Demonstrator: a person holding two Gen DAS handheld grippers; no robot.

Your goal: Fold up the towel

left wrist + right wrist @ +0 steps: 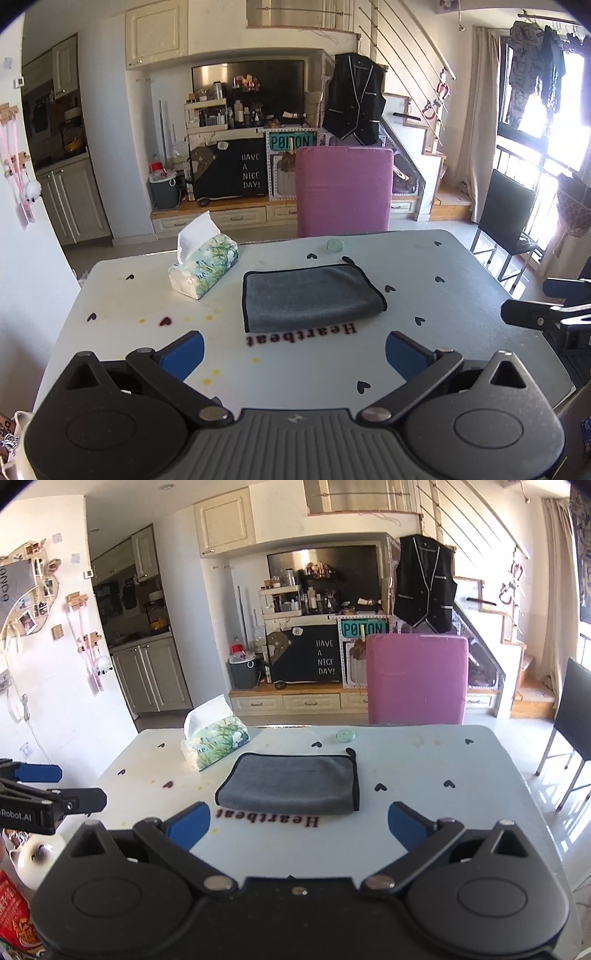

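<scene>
Sunlit living room behind, with a purple chair [344, 190] pushed up to the far edge of a white, heart-printed surface [461, 295]. Centred there lies the towel [312, 297] — grey with black binding, already doubled over into a flat rectangle, rounded fold running along one short side, bound edges stacked at the other. Squared to the near edge just above the "Heartbeat" lettering [301, 334], probably so both tools can reach it evenly. Off to the far left corner sits a tissue pack [203, 266], and beyond the towel a small pale-green disc [335, 244] — both clear of the folding area. Left gripper [294, 350] held low over the near edge, spread wide, holding nothing; right gripper [299, 825] likewise wide apart and empty, hovering short of the cloth. Seemingly poised between folds: neither touching the towel, each lined up facing it, likely placed to take the two near corners for another fold if one is wanted.
</scene>
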